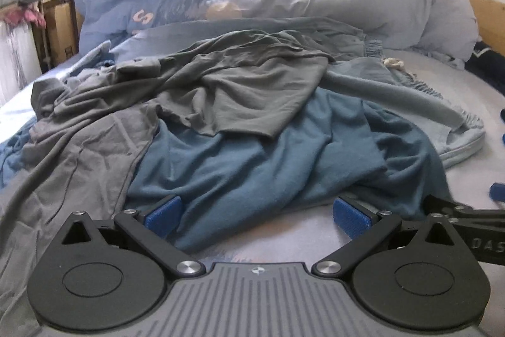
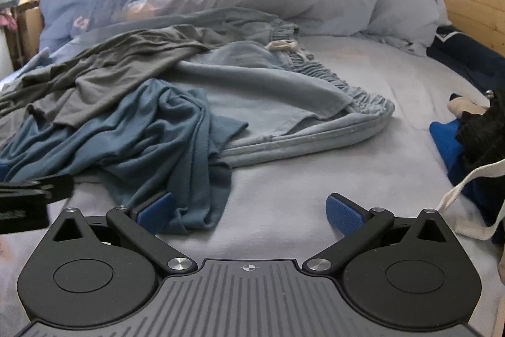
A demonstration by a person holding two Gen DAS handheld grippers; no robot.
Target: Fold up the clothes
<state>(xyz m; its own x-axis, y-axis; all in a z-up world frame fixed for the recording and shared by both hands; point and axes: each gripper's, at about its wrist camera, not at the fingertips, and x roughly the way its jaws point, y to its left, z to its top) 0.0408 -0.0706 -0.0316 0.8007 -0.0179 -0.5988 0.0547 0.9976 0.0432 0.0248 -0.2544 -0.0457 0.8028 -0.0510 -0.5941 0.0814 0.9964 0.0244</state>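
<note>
Rumpled bedding backs the bed [image 1: 284,239]; from the left wrist, the left gripper [image 1: 257,215] gapes wide at the teal shirt [image 1: 252,166], under a grey shirt [image 1: 240,84]. From the right wrist, the right gripper [image 2: 249,210] is spread too, beside light-blue shorts [image 2: 284,103]. Nothing looks folded yet.

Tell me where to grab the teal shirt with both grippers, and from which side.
Take the teal shirt by its near edge, which lies loose on the bed sheet facing both open grippers. Come in low from the near side: left gripper at the left part, right gripper at the bunched corner. The grey shirt covers its far part.
</note>
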